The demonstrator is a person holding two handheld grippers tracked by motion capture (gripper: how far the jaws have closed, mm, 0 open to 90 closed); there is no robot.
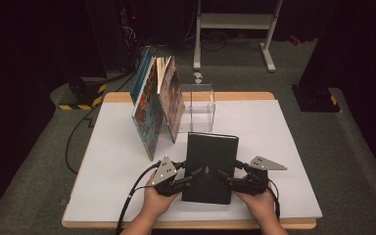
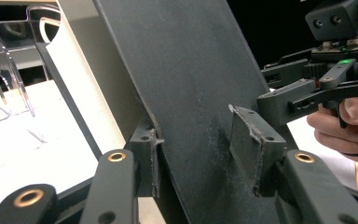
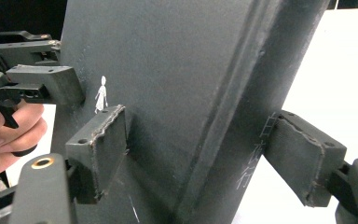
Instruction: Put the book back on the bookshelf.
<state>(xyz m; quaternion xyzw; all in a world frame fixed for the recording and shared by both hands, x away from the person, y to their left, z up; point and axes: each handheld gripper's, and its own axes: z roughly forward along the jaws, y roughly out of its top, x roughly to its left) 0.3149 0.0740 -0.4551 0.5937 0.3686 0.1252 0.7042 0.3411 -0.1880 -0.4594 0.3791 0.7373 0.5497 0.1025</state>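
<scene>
A black hardcover book [image 1: 209, 166] sits near the table's six o'clock edge, raised off the white table top [image 1: 284, 147] between the two grippers. The left gripper [image 1: 192, 177] pinches its fore-edge side, one pad [image 2: 251, 140] on the cover and the other behind it against the pages. The right gripper [image 1: 225, 177] straddles the spine at three o'clock; in the right gripper view its left pad [image 3: 103, 144] lies against the cover while the right pad [image 3: 303, 156] meets the spine's far edge, so it seems to be clamping the book's thickness.

The book looks stiff and fairly heavy, with a matte cover that should give the pads fair friction; holding it near the spine should keep the pages from fanning open, whereas a grip on one cover alone could let the block sag.

At twelve o'clock stands a clear acrylic bookend holder [image 1: 198, 108], thin-walled and easy to knock. At eleven o'clock, colourful picture books [image 1: 154, 105] lean together upright, near the black book's path and likely to topple if nudged.
</scene>
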